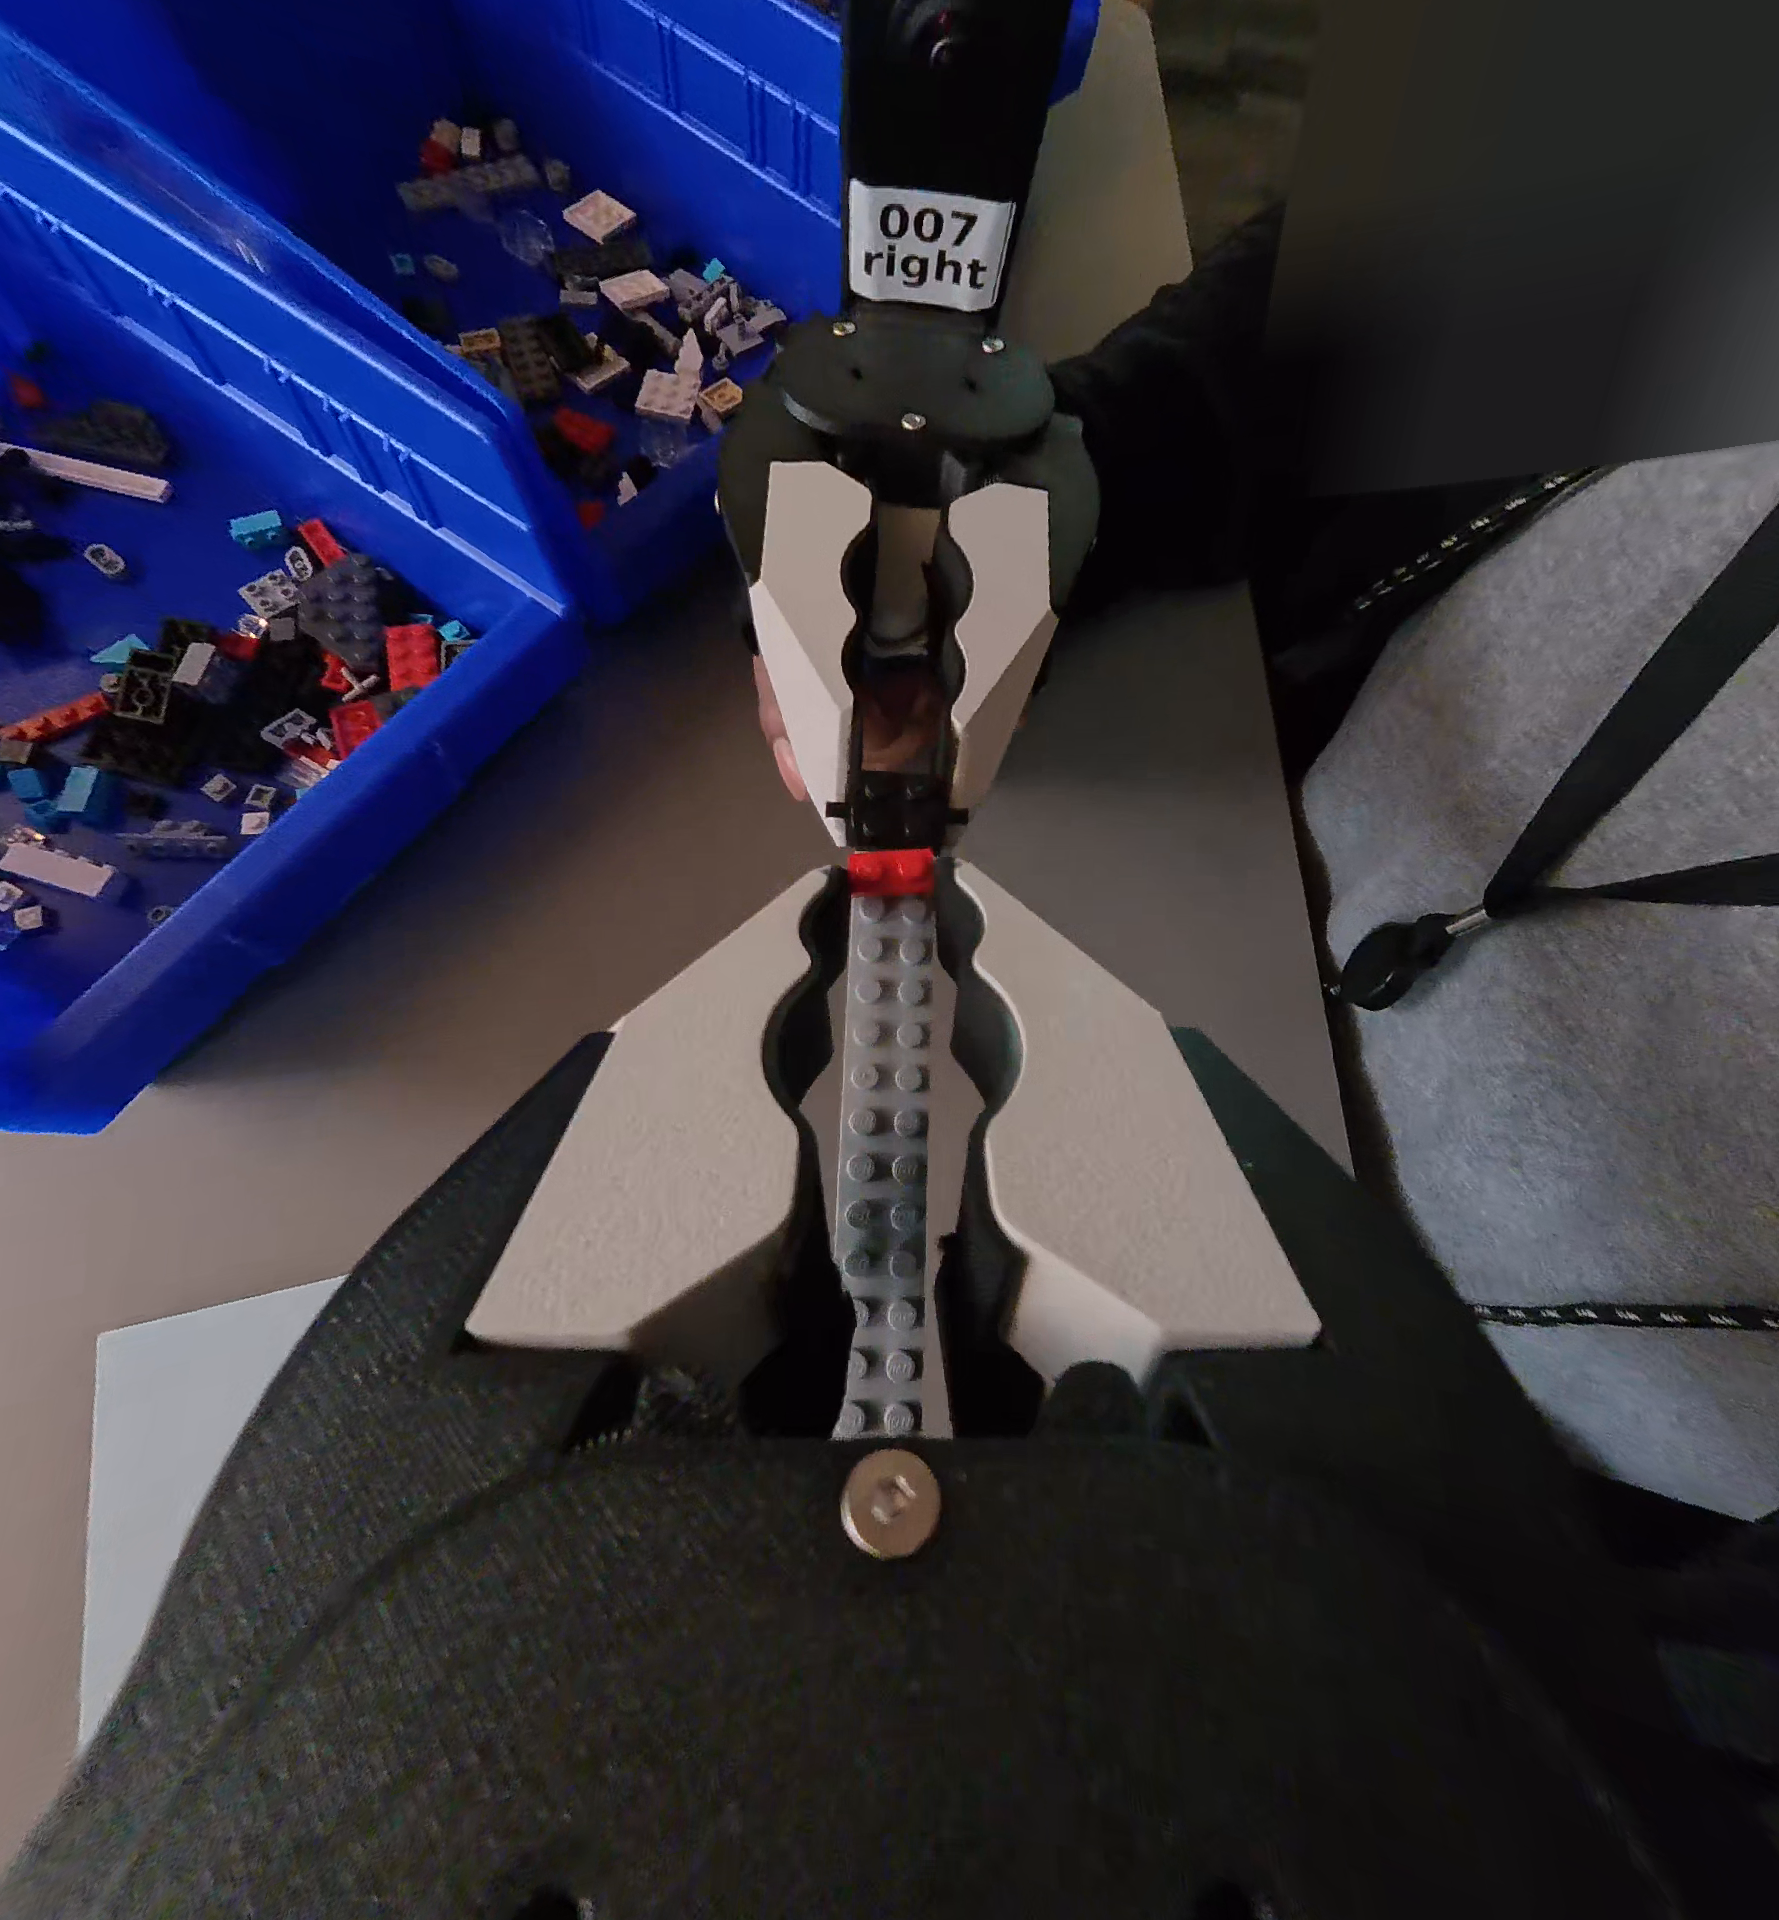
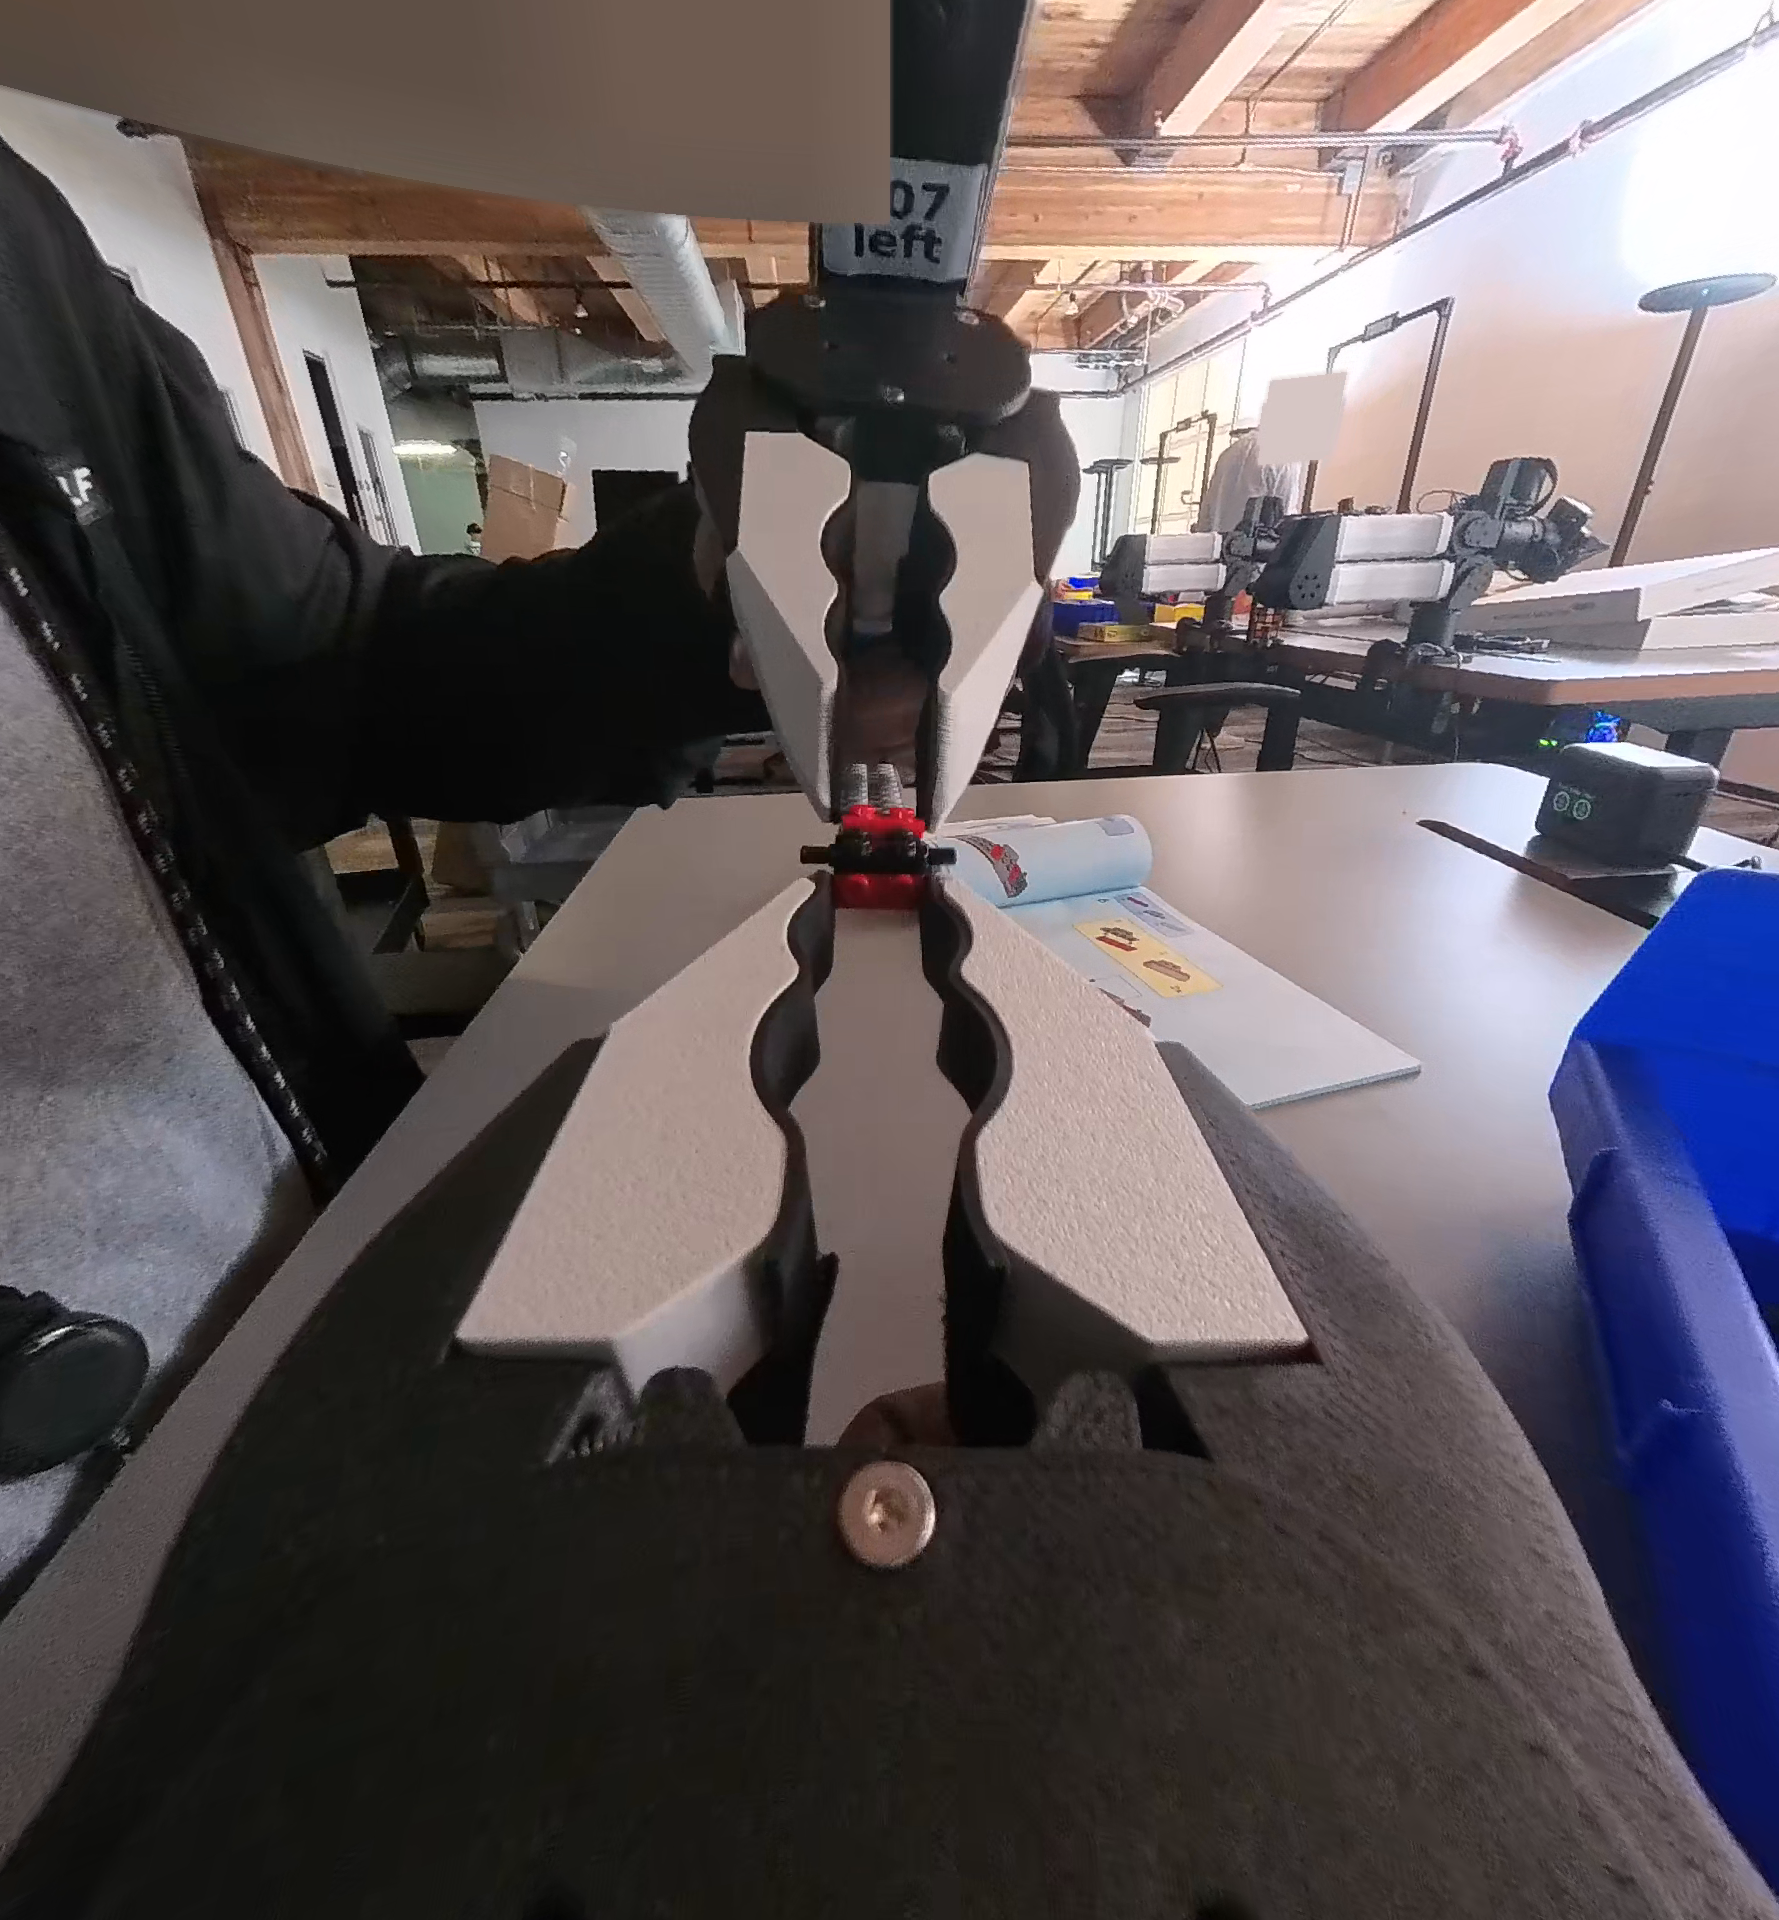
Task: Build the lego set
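My left gripper [image 1: 890,883] is shut on a long grey studded plate [image 1: 890,1122] that runs between its fingers, with a red brick [image 1: 893,871] at the far end. My right gripper [image 1: 890,831] comes from the opposite side, tip to tip with it, shut on a small black piece with side pins [image 1: 890,816]. In the right wrist view my right gripper [image 2: 874,896] grips a red and black axle piece [image 2: 874,868] pressed against the red brick [image 2: 869,821] on the plate end held by the left gripper [image 2: 872,805]. Both are held above the table.
Two blue bins [image 1: 293,956] [image 1: 656,83] of loose bricks stand left of the left gripper; one shows in the right wrist view [image 2: 1716,1143]. An open instruction booklet [image 2: 1176,966] and a small black device [image 2: 1623,800] lie on the grey table [image 2: 1384,883]. A person's grey top [image 1: 1591,935] is close. Left and right tips are no more than a few centimetres apart.
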The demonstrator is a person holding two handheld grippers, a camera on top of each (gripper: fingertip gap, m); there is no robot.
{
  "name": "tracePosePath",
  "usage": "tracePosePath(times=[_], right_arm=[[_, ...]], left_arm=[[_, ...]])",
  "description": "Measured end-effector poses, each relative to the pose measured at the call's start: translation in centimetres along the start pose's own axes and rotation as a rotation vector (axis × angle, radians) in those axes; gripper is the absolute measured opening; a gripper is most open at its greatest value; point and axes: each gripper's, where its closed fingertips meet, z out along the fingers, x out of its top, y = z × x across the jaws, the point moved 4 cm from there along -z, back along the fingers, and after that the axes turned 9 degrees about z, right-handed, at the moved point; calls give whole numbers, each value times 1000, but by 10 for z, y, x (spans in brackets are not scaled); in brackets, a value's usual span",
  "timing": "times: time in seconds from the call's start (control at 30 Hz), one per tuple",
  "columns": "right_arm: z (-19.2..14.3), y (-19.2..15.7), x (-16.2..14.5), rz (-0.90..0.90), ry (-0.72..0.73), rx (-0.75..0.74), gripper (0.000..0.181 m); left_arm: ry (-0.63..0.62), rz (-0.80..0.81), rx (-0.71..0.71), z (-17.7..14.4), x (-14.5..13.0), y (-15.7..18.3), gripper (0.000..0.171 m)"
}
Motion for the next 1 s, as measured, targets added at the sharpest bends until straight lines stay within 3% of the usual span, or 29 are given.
tracePosePath(times=[0.67, 0.83, 0.93, 1.0], right_arm=[[0, -2, 1, 5, 17, 9, 19], [0, -2, 2, 3, 21, 11, 19], [0, -2, 2, 2, 24, 5, 19], [-1, -1, 3, 2, 31, -6, 19]], left_arm=[[-11, 36, -6, 2, 1, 2, 16], [8, 32, 10, 0, 2, 1, 23], [86, -17, 38, -8, 8, -1, 37], [222, -110, 89, -21, 15, -2, 43]])
